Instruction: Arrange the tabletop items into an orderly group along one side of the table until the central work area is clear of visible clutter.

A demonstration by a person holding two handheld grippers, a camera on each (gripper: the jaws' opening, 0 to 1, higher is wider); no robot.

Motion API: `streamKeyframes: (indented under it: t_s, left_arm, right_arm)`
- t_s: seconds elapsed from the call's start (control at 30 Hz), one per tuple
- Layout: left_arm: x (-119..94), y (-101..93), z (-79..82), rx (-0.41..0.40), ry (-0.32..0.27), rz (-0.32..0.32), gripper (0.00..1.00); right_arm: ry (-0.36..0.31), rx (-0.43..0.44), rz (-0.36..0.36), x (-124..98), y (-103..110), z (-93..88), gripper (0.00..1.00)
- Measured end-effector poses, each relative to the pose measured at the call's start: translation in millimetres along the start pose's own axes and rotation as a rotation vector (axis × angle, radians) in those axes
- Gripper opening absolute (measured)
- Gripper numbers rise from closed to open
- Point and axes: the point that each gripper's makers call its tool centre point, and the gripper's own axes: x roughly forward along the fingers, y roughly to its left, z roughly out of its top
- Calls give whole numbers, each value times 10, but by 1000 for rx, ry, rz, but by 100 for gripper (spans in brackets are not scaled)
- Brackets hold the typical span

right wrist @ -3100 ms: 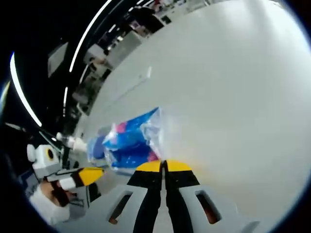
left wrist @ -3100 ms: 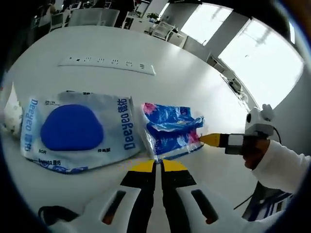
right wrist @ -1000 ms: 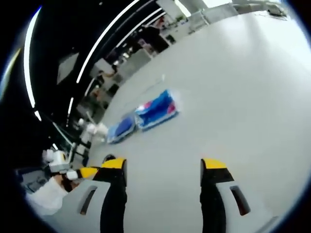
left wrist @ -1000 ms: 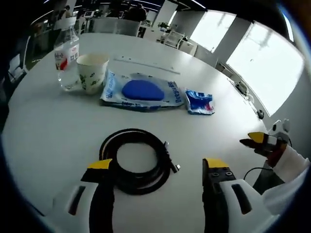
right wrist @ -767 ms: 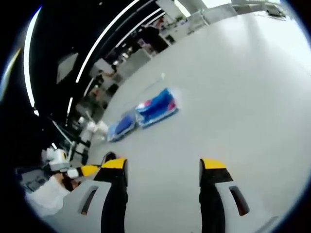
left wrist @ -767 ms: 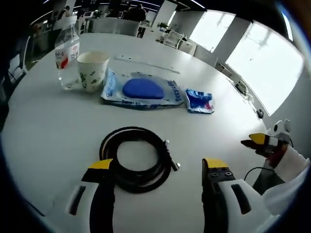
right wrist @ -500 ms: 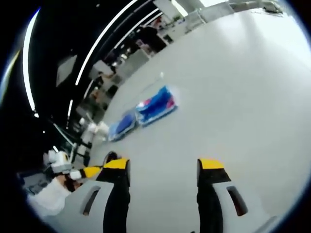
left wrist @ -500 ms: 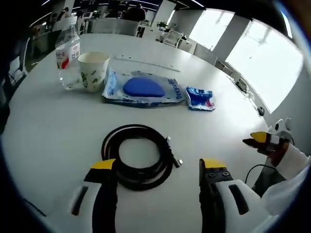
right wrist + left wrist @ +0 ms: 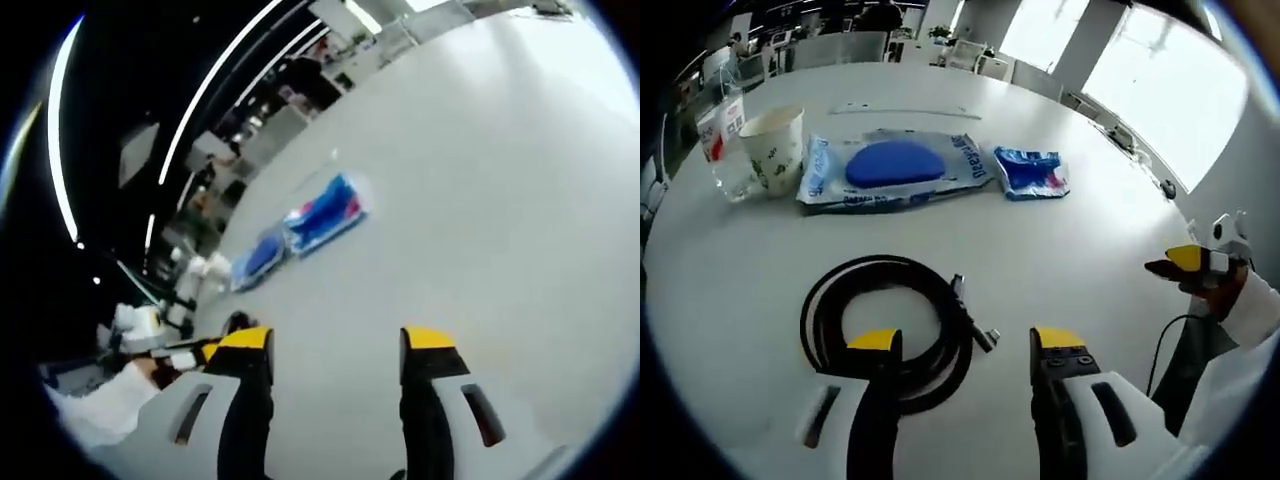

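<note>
A coiled black cable (image 9: 821, 305) lies on the white table (image 9: 1100, 230), just ahead of my left gripper (image 9: 965, 342), which is open with its left jaw over the coil's near edge. Further off sit a row of items: a water bottle (image 9: 720, 140), a paper cup (image 9: 775, 148), a blue wipes pack (image 9: 895, 165) and a small blue-pink tissue pack (image 9: 1030, 172). My right gripper (image 9: 337, 340) is open over bare table, and it shows at the right edge (image 9: 1198, 264), held by a hand. The tissue pack (image 9: 325, 213) and wipes pack (image 9: 258, 257) lie far ahead of it.
A white power strip (image 9: 905, 110) lies beyond the row. A thin cord (image 9: 1160, 350) hangs by the table's right edge. Chairs and desks stand past the far edge. The left gripper (image 9: 185, 355) and a white sleeve (image 9: 100, 410) show at the lower left.
Three seconds ago both grippers were shut close to the tissue pack; now both are open and drawn back. In the last second the left view slid toward the cable; the items stayed put.
</note>
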Motion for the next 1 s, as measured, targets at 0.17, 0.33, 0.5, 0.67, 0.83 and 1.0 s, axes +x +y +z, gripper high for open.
streamKeyframes:
  t_s: [0.17,0.33,0.5,0.67,0.83,1.0]
  left_arm:
    - [85,29,-132,137,89,18,42]
    - [92,51,-126,183,93,39,33]
    - [98,26,-138,177,104,6,16]
    - [65,-16,-120,119,92,-32,7]
    - [-95,-224,160,-36,-37,-137,5]
    - [-359,-669,536,-148,-175,-372,5]
  right_arm:
    - [-3,21,0,-20,-31,-23,48]
    - [-3,26,4,4,-24,-18,47]
    - [-5,37,20,37,8,-6,47]
    - [-5,46,19,29,-2,-10,47]
    - [-15,56,17,21,-25,10,46]
    - [-1,39,30,55,12,-5,47]
